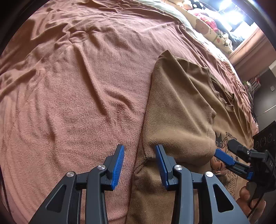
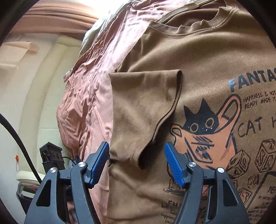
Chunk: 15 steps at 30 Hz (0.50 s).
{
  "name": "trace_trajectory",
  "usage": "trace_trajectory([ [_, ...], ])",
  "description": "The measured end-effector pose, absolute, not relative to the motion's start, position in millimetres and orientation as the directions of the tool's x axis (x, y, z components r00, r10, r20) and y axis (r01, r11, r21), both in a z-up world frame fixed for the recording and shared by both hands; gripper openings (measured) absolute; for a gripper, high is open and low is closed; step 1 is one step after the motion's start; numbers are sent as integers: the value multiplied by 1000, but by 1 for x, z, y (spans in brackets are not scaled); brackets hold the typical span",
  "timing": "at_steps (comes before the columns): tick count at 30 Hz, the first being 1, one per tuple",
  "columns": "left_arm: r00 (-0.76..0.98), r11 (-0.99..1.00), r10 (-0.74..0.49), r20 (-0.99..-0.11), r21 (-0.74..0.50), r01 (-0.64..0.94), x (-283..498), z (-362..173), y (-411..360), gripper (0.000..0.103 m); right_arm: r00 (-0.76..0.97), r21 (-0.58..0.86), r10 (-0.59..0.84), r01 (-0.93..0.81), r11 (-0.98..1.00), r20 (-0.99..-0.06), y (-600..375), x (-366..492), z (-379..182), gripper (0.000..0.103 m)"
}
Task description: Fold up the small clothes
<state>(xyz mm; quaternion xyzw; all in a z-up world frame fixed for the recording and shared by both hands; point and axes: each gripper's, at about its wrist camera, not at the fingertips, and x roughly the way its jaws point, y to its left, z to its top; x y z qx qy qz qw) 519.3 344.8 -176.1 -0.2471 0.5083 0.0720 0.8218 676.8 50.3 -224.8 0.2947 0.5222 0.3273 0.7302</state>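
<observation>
Shirt (image 2: 198, 56) print reads "FANTAS", "CAT"; left gripper (image 1: 139, 165) and right gripper (image 2: 137, 162) fingers parted, empty.

Bed covered by a wrinkled pink sheet (image 1: 77, 89) fills most of both views. Upper right of the left wrist view: strong window glare (image 1: 232, 10) (detail washed out), patterned bedding (image 1: 212, 32) below it. Left of the right wrist view: cream padded headboard (image 2: 50, 72), small dark box (image 2: 51, 155) near the lower left.
</observation>
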Motion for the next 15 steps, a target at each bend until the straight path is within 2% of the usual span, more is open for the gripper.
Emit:
trace_trajectory([
  [6, 484, 865, -126, -866, -335, -373, 511, -167, 349, 40, 172, 758, 791, -225, 612, -587, 73, 669, -232, 59],
  [10, 488, 864, -122, -865, -334, -376, 508, -163, 350, 40, 156, 761, 798, -241, 602, -582, 85, 677, -237, 46],
  [12, 490, 864, -118, -864, -332, -378, 505, -161, 351, 40, 163, 757, 795, -246, 606, -584, 87, 680, -238, 35],
  [14, 489, 864, -113, -865, -329, -382, 503, -160, 354, 40, 149, 762, 805, -260, 592, -574, 89, 680, -234, 12],
  [15, 489, 863, -112, -865, -329, -384, 502, -159, 355, 40, 147, 765, 811, -271, 584, -567, 88, 680, -230, 9],
])
